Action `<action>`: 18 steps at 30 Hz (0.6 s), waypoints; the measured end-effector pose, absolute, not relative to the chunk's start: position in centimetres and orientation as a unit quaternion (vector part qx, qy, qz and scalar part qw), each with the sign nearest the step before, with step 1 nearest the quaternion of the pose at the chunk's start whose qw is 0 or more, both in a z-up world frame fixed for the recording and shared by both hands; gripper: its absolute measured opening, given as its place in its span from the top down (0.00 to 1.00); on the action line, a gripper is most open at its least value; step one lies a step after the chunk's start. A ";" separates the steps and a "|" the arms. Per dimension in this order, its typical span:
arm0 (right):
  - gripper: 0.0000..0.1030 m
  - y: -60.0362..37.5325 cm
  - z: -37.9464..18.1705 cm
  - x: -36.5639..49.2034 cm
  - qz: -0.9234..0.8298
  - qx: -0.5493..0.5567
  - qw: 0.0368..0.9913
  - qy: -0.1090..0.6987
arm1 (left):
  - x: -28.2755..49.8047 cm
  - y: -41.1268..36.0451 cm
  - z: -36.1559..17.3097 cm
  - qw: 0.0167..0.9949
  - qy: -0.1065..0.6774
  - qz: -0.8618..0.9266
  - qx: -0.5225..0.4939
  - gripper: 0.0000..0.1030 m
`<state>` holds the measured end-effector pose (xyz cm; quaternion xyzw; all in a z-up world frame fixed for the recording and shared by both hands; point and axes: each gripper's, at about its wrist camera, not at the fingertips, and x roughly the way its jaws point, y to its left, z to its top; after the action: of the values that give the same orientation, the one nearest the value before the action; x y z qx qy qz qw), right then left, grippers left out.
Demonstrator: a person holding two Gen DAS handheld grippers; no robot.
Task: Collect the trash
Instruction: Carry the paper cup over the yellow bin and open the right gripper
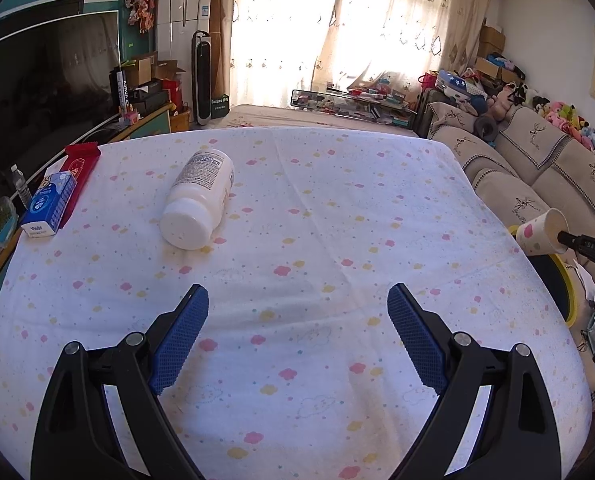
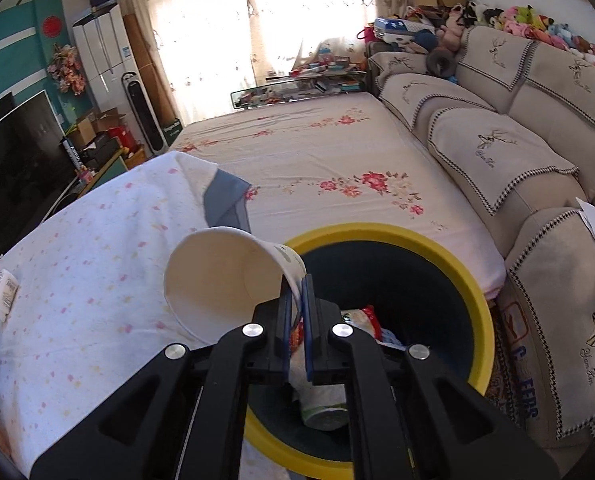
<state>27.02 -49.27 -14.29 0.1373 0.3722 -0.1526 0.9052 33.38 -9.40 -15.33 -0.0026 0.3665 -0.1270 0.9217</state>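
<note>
Right gripper (image 2: 296, 286): clenched on the rim wall of a paper cup (image 2: 221, 280), blue pads pinching it from both sides.
Paper cup: tilted, mouth turned toward the camera, held off the worktop's right edge, just at the near-left rim of the bin.
Bin (image 2: 473, 280): yellow rim, dark inside, standing right of the worktop; wrappers and a small container lie in it.
Left gripper (image 1: 297, 304): released, jaws spread wide, nothing between them, poised above the near part of the worktop.
Worktop (image 1: 337, 220): covered in a white cloth with pastel cloud print.
White bottle (image 1: 199, 200): on its side, far-left of centre, cap end toward the camera.
Blue tissue pack (image 1: 49, 208): at the left edge, beside a red packet (image 1: 82, 162).
Sofa (image 2: 517, 152): beyond the bin, to the right.
</note>
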 end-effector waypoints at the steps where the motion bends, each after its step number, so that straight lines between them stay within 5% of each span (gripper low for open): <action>1: 0.95 -49.8 -14.8 26.9 -0.160 0.136 0.901 0.379 | 33.4 -9.4 -15.3 0.921 0.367 -0.127 -0.002 0.13; 4: 0.89 -50.8 -16.4 26.7 -0.177 0.142 0.888 0.401 | 33.3 -9.4 -15.3 0.921 0.368 -0.127 -0.002 0.13; 6: 0.65 -50.9 -16.7 26.1 -0.182 0.152 0.889 0.393 | 33.4 -9.4 -15.3 0.921 0.368 -0.126 -0.001 0.13; 18: 0.63 -50.1 -16.0 25.1 -0.155 0.172 0.900 0.369 | 35.7 -6.4 -13.7 0.922 0.380 -0.077 0.017 0.13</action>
<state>25.15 -50.12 -16.04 0.1717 0.3688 -0.1553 0.9002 35.70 -6.40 -13.75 0.0168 0.3801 -0.0773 0.9216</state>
